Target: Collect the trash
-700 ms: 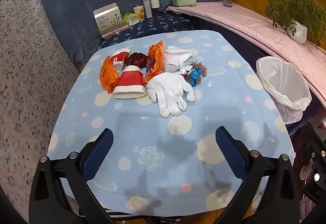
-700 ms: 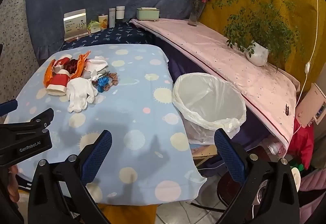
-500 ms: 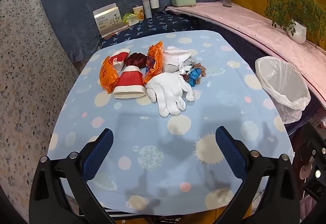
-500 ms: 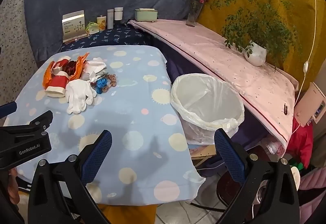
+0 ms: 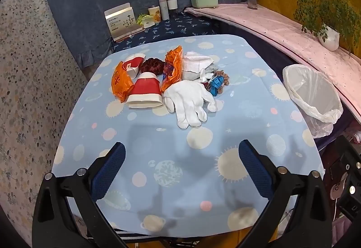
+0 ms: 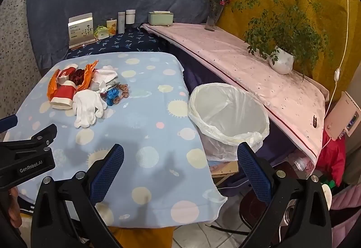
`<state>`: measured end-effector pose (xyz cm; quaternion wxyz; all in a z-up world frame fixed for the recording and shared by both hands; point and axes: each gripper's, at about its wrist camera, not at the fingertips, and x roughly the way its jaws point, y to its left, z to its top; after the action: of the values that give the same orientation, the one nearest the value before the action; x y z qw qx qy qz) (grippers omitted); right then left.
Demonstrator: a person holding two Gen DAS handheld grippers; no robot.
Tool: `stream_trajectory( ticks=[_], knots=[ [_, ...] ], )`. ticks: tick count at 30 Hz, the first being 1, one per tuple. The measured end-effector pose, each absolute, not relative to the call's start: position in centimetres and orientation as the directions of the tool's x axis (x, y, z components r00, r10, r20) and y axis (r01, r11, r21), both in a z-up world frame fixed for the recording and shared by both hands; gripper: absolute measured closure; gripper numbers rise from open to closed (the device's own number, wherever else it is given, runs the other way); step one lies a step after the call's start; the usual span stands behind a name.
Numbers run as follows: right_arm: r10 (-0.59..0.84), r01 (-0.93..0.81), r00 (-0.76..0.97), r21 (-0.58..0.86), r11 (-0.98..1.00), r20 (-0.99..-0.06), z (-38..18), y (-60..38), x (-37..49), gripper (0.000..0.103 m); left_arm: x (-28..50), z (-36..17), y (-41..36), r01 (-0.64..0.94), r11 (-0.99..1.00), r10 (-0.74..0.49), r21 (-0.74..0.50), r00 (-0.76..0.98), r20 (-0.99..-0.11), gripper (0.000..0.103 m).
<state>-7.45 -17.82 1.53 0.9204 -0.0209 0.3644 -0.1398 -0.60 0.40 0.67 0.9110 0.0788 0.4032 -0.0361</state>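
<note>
Both claws hang above the near half of the tabletop (image 5: 171, 157), each angled downward. The left claw (image 5: 181, 155) stands at full spread with nothing between its pads; the right claw (image 6: 180, 157) is likewise spread wide and empty, aimed near the tabletop's right edge.

The trash lies in one cluster on the far half of the tabletop, well apart from both claws: a white glove (image 5: 189, 101) nearest, a red paper cup (image 5: 145, 93) on its side just left of it, a second cup (image 5: 133, 65) behind, two orange wrappers (image 5: 120, 83), a dark scrunchie (image 5: 152, 66), a white cloth (image 5: 195, 65) and a blue tape (image 5: 215, 84). A lined bin (image 6: 227, 117) stands off the tabletop's right edge, empty as far as can be seen.

Handling, as judged: all pieces look light. The glove and cloth are limp and should bunch under a pinch at mid-body. The cups are thin and crushable; a grip across the wall near the rim suits them. The wrappers are probably slick and crinkly, best taken at a crumpled fold.
</note>
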Motion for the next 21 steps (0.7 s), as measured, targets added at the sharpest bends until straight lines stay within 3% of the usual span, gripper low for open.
stream_trajectory(
  ticks=[21],
  knots=[
    [-0.292,0.252,0.694,-0.157,0.955,-0.658,1.7,-17.74,-7.51,0.007,-0.36,0.36,0.59,0.128,0.985,-0.002,0.113,0.669,-0.744,0.007]
  ],
)
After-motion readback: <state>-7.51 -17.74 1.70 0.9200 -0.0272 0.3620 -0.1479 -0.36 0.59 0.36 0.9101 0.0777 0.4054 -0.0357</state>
